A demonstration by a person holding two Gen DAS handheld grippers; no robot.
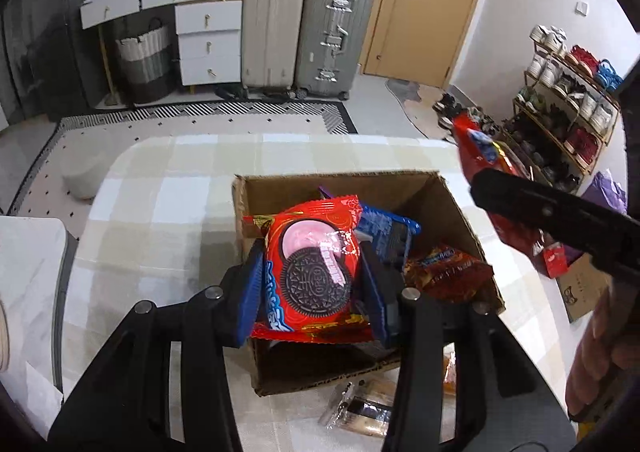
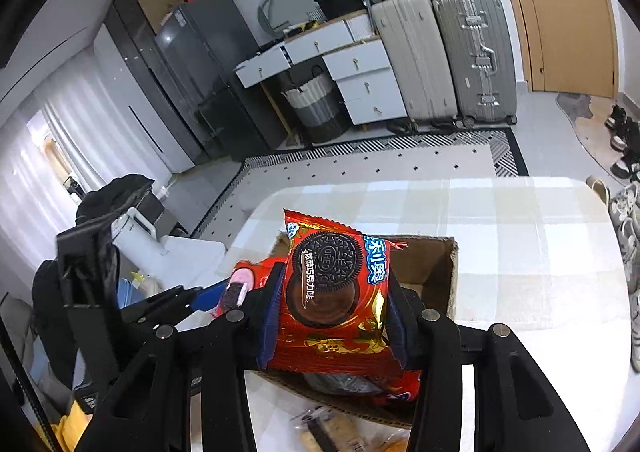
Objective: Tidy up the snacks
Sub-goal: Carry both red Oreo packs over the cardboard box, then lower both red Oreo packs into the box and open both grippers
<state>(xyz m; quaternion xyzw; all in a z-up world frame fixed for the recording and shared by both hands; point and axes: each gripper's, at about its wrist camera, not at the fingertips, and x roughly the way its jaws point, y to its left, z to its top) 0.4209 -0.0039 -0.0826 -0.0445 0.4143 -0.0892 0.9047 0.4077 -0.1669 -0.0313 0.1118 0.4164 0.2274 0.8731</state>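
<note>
My left gripper (image 1: 312,284) is shut on a red Oreo pack with a pink cream picture (image 1: 312,272), held over the open cardboard box (image 1: 340,181). Inside the box lie a blue snack pack (image 1: 390,236) and a red-brown snack pack (image 1: 448,272). My right gripper (image 2: 332,304) is shut on a red Oreo chocolate pack (image 2: 336,292), held above the box (image 2: 454,272). In the left wrist view the right gripper (image 1: 496,187) and its pack (image 1: 480,155) show at the right, above the box's right side. The left gripper's pack (image 2: 244,284) shows in the right wrist view.
The box stands on a table with a checked cloth (image 1: 168,191). Wrapped snacks lie on the table in front of the box (image 1: 360,412) (image 2: 340,432). A brown box (image 1: 584,288) sits off the table's right. Suitcases (image 1: 304,35), drawers and a shoe rack (image 1: 560,111) stand behind.
</note>
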